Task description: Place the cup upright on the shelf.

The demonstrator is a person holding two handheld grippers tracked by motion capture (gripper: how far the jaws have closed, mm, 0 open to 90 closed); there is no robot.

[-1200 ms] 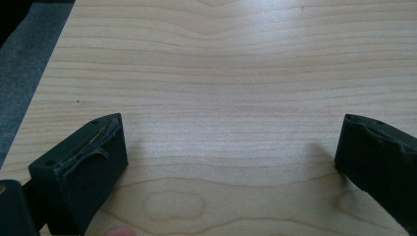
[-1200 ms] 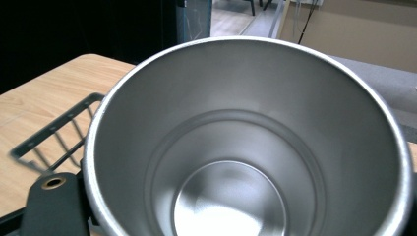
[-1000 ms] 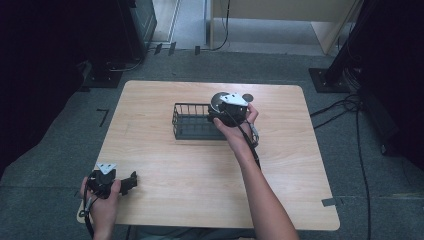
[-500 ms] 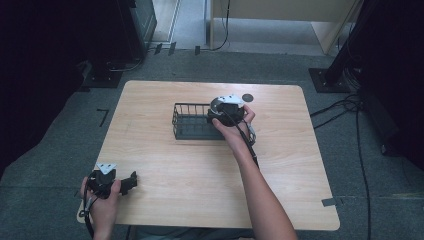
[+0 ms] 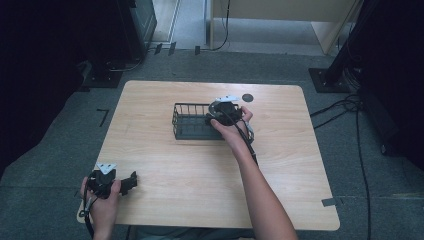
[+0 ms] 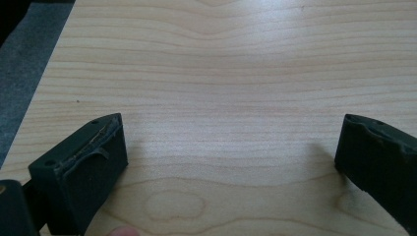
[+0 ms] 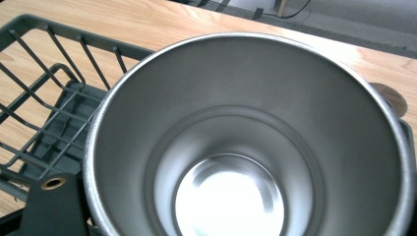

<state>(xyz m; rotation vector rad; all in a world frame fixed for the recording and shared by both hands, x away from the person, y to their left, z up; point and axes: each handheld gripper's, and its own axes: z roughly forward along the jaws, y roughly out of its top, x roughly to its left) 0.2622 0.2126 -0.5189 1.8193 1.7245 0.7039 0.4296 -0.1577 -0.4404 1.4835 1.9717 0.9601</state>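
Wood-grain tabletop (image 5: pixel 200 170), pale and rounded at the corners, stands on grey carpet (image 5: pixel 60 150), with dark equipment and loose black cables (image 5: pixel 350 107) along the room's far and right sides. From above I see my left gripper (image 5: pixel 131 181) low at the table's near left corner; its own camera shows the 2 black jaws spread wide over bare wood, nothing between them. My right gripper (image 5: pixel 218 118) sits at the right end of the dark wire rectangular basket (image 5: pixel 186 120) near the table's middle. Its camera looks straight down into a shiny round steel cup (image 7: pixel 246 147) held over the basket's edge, but the cup hides the jaws, so I cannot tell how they stand. A small dark round disc (image 5: pixel 247 98) lies just beyond the right hand (image 5: pixel 231 127); what it is I can't make out.
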